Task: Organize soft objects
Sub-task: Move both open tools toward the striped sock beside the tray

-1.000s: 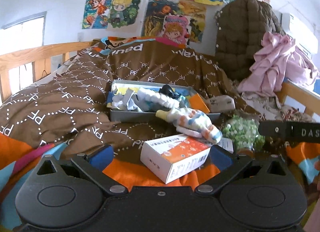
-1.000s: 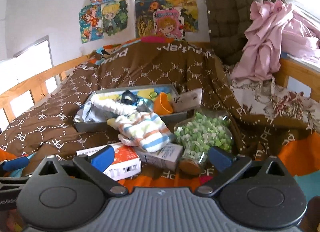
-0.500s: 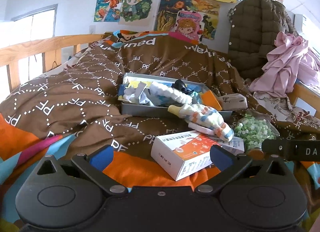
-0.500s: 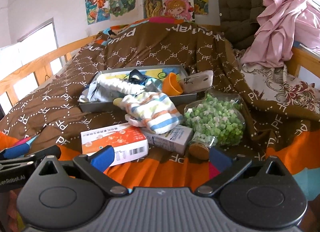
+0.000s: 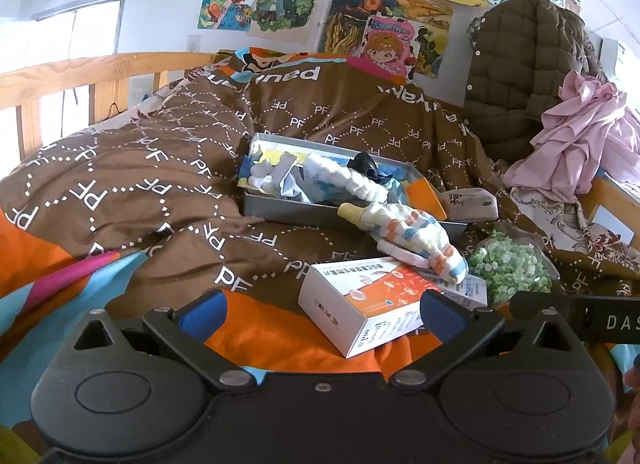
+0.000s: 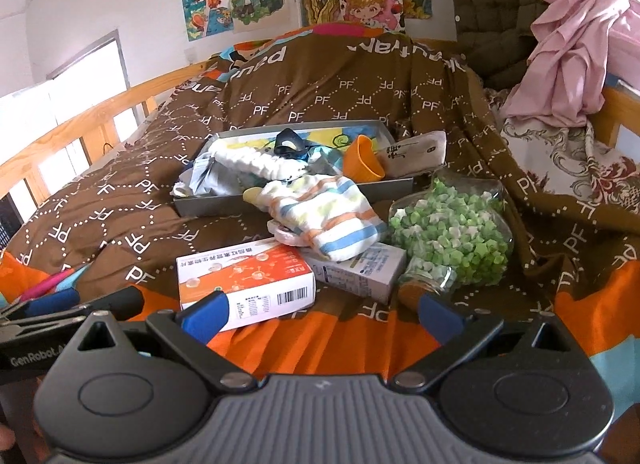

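Observation:
A striped sock point(image 5: 416, 236) point(image 6: 324, 216) lies on the brown quilt, draped over the front edge of a grey tray point(image 5: 280, 210) point(image 6: 216, 204). The tray holds a white fluffy band point(image 5: 348, 180) point(image 6: 256, 162), crumpled cloths and an orange cup point(image 6: 362, 160). An orange-and-white box point(image 5: 360, 300) point(image 6: 244, 280) lies nearest me. My left gripper point(image 5: 320, 312) is open and empty, low over the quilt just before the box. My right gripper point(image 6: 322, 314) is open and empty, before the box and a smaller white box point(image 6: 360, 268).
A glass jar of green paper stars point(image 6: 452, 232) point(image 5: 512, 268) lies on its side right of the sock. A beige pouch point(image 6: 416, 152) rests at the tray's right end. A pink garment point(image 6: 576, 48) and a brown padded jacket point(image 5: 524, 64) hang at back right. A wooden bed rail point(image 5: 80, 76) runs along the left.
Both grippers have drawn back and lowered a little; the tray and sock look farther away. Both stay open and empty. Nothing on the bed has moved.

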`<state>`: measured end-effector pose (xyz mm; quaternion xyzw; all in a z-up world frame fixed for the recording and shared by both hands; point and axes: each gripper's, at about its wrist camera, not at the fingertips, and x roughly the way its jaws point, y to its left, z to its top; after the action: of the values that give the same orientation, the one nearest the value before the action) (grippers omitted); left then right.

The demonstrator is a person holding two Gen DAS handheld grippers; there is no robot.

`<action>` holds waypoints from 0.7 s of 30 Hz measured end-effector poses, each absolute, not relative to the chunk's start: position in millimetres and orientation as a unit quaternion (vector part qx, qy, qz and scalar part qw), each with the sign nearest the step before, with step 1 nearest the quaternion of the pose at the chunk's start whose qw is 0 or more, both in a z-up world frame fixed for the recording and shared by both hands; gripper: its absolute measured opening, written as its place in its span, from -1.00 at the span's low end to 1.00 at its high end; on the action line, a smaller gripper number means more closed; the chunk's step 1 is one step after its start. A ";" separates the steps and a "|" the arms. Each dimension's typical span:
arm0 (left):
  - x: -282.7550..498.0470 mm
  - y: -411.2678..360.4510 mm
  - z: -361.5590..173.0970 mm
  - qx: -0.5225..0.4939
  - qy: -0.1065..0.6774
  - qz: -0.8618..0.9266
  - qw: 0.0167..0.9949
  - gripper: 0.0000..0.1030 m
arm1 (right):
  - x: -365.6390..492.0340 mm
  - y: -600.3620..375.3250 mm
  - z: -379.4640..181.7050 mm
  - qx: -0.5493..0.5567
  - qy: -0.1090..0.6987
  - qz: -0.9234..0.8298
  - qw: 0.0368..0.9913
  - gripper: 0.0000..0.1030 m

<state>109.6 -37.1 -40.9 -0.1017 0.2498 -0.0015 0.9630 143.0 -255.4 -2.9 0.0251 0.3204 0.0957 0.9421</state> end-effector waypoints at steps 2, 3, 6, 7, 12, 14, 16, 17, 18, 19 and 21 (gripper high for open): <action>112.1 -37.3 -43.0 -0.104 0.252 -0.002 0.962 0.98 | 143.9 -256.3 -2.6 0.031 0.320 0.096 0.942 0.99; 113.5 -37.5 -44.1 -0.105 0.253 -0.002 0.962 0.98 | 144.3 -256.9 -2.4 0.034 0.319 0.096 0.942 0.99; 117.5 -38.3 -47.6 -0.105 0.257 -0.003 0.961 0.98 | 146.0 -259.2 -1.2 0.043 0.315 0.096 0.943 0.99; 119.1 -38.8 -48.9 -0.104 0.258 -0.003 0.961 0.98 | 147.1 -260.0 -0.6 0.045 0.313 0.097 0.944 0.99; 126.4 -41.8 -52.4 -0.090 0.251 -0.010 0.964 0.98 | 156.0 -264.4 0.1 0.058 0.308 0.094 0.945 0.99; 129.8 -42.3 -53.7 -0.085 0.246 -0.015 0.966 0.98 | 158.9 -266.9 -1.1 0.066 0.312 0.092 0.943 0.99; 132.9 -42.4 -55.4 -0.082 0.243 -0.018 0.966 0.98 | 161.3 -268.7 -1.5 0.072 0.313 0.093 0.942 0.99; 134.5 -42.1 -56.1 -0.081 0.242 -0.020 0.967 0.98 | 162.5 -268.9 -1.2 0.072 0.312 0.093 0.943 0.99; 137.6 -42.3 -57.0 -0.079 0.243 -0.024 0.967 0.98 | 163.6 -268.8 -0.4 0.069 0.310 0.094 0.944 0.99; 141.2 -42.8 -57.6 -0.074 0.241 -0.030 0.967 0.98 | 165.3 -268.8 0.8 0.065 0.306 0.094 0.945 0.99; 149.4 -44.6 -58.4 -0.058 0.234 -0.045 0.970 0.99 | 170.5 -268.4 3.0 0.050 0.297 0.091 0.949 0.99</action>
<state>149.4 -44.6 -58.4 -0.0575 0.2335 -0.0449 0.9696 170.5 -268.4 3.0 0.0499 0.2966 0.0909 0.9494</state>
